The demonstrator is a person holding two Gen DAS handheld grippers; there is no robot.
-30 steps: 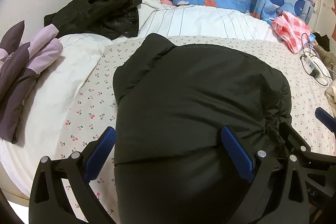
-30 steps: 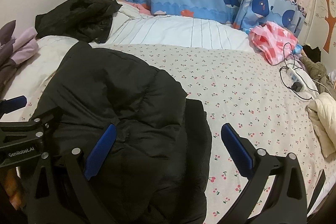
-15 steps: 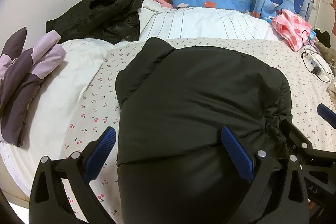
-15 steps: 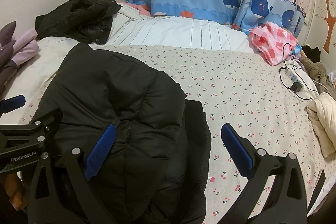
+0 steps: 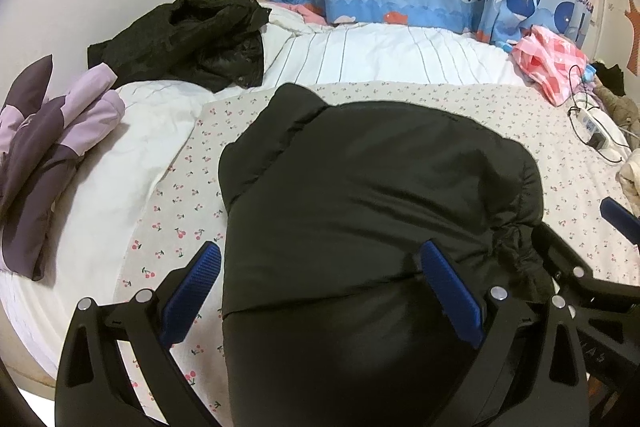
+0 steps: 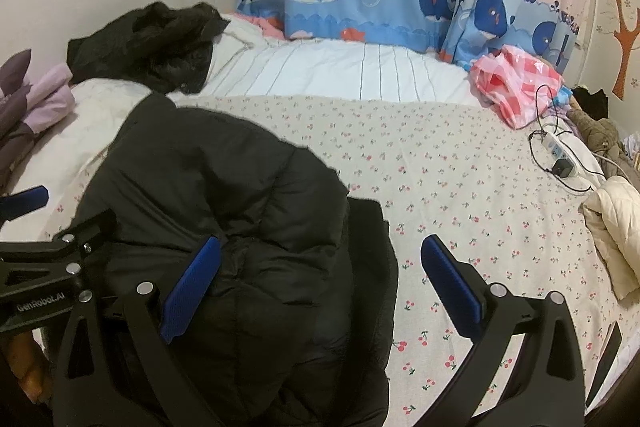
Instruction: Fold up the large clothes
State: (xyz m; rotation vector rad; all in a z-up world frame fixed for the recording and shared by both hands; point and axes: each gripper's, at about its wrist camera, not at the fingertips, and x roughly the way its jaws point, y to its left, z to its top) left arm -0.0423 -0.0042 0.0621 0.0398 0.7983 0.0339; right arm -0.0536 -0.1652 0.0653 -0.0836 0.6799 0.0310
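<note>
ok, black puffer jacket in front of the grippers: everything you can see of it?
The black puffer jacket looks quilted and slightly shiny, folded into a bulky rounded bundle on the cherry-print sheet. One end rises in a stiff point toward the far side. A gathered elastic cuff or hem bunches at its right edge. Both grippers are open near its front edge; contact unclear.

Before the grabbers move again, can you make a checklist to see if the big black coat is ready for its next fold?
1. Left gripper open: ok, blue pads spread wide.
2. Right gripper open: ok, jaws apart.
3. Black puffer coat lying on the cherry-print sheet: ok.
4. Coat folded neatly: not ok, the right edge looks bunched and lumpy.
5. Power strip and its cable away from the coat: ok, far right.
6. Either gripper pinching fabric: cannot tell, the coat fills the gaps.
</note>
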